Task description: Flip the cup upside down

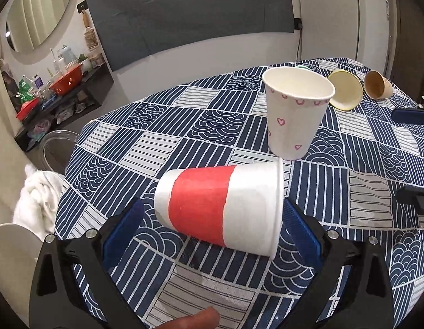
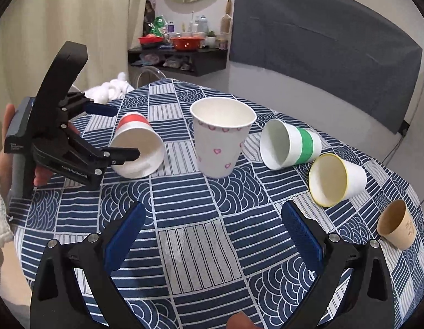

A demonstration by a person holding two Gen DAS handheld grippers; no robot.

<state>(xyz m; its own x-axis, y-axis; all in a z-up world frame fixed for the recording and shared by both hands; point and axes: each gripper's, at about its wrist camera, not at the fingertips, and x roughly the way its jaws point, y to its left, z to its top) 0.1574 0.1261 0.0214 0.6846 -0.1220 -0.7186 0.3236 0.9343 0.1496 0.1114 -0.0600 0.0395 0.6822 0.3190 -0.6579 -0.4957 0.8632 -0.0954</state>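
A white paper cup with a red band [image 1: 220, 208] lies on its side on the patterned tablecloth [image 1: 162, 142], rim to the right. My left gripper [image 1: 212, 230] is open and straddles it, one blue pad beyond its base, the other just past its rim, not pressing. In the right wrist view the same cup [image 2: 137, 148] lies at the left with the left gripper [image 2: 121, 134] around it. A white cup with pink hearts [image 1: 294, 115] stands upright behind it, also in the right wrist view [image 2: 221, 137]. My right gripper [image 2: 212, 235] is open and empty above the cloth.
A green-banded cup [image 2: 290, 144], a yellow-rimmed cup [image 2: 335, 179] and a brown cup [image 2: 395, 224] lie on their sides to the right. A shelf with bowls [image 2: 179, 52] stands beyond the table. White fabric [image 1: 36, 194] lies on a chair at the left.
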